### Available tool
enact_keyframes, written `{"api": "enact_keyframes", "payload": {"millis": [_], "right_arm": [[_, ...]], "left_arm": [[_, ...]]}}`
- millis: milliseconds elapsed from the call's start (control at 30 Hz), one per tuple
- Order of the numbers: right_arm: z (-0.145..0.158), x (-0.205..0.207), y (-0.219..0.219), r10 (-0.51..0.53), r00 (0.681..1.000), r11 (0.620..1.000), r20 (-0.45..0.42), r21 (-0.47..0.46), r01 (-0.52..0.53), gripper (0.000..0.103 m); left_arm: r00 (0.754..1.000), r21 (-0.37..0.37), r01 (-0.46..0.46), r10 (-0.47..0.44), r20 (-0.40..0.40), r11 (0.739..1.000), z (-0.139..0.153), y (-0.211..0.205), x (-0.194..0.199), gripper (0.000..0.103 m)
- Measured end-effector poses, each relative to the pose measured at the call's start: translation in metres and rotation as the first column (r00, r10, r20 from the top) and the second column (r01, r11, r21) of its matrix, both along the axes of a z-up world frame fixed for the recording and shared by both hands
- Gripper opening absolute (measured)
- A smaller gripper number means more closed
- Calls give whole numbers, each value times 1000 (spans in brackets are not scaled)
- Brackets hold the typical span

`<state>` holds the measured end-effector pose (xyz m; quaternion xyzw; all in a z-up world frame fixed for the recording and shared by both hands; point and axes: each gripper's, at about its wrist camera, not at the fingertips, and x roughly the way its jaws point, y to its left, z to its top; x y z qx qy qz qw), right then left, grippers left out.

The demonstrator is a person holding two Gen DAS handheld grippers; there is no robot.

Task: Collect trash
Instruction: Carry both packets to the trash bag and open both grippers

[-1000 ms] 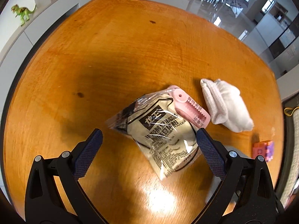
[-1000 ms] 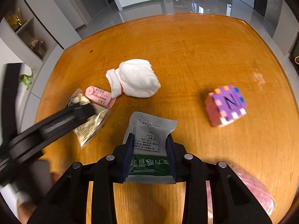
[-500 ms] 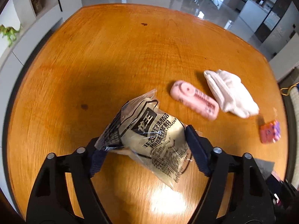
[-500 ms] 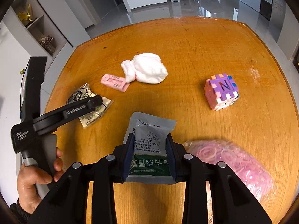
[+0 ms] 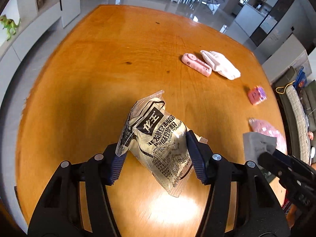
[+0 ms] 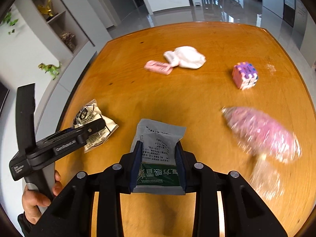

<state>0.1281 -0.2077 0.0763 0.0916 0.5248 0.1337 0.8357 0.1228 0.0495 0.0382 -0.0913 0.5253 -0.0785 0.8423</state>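
Big rounded orange-brown wooden table [image 5: 83,75] carries everything. Left gripper [image 5: 156,159] pinches a crinkly clear-and-cream soy-powder packet with black print [image 5: 158,142] across its middle, blue ribbed pads [image 5: 194,158] pressed into both sides; packet tilted, its bottom tail hanging over the near-left part of the table; whether it touches the wood, cannot tell. In the right wrist view the same packet [image 6: 92,116] sits by the table's left edge, with a bare hand [image 6: 37,201] gripping the tool's handle.

Right gripper [image 6: 159,165] is clamped on a flat grey sachet with a green printed band [image 6: 160,150], held over the near edge at the middle, top end sticking out forward past the fingertips.

Clear bag of pink rubber bands [image 6: 262,132], blurred, lies near the right edge on the near side. White balled-up sock [image 6: 187,59] lies toward the far side around the centre, touching or just beside a small pink oblong tag [image 6: 158,67] on its left. Pink-purple foam puzzle cube [image 6: 244,75] sits right of the sock, apart from it, toward the far-right corner.

Off the table, a green toy dinosaur [image 6: 50,69] stands on the white ledge along the left wall.
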Motion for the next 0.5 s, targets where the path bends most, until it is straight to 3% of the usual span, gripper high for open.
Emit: {"api": "enact_keyframes", "payload": {"millis": [300,500], "right_arm": [[8,-56,59,112,994,993,10,21,-112,34],[9,-103,118,243,970,969,12,40,-243,34]], "left_arm": [[995,19,-40,38,89,999,28,48,-81,57],[988,6,-97,96,123,995,32,94,-141,57]]}}
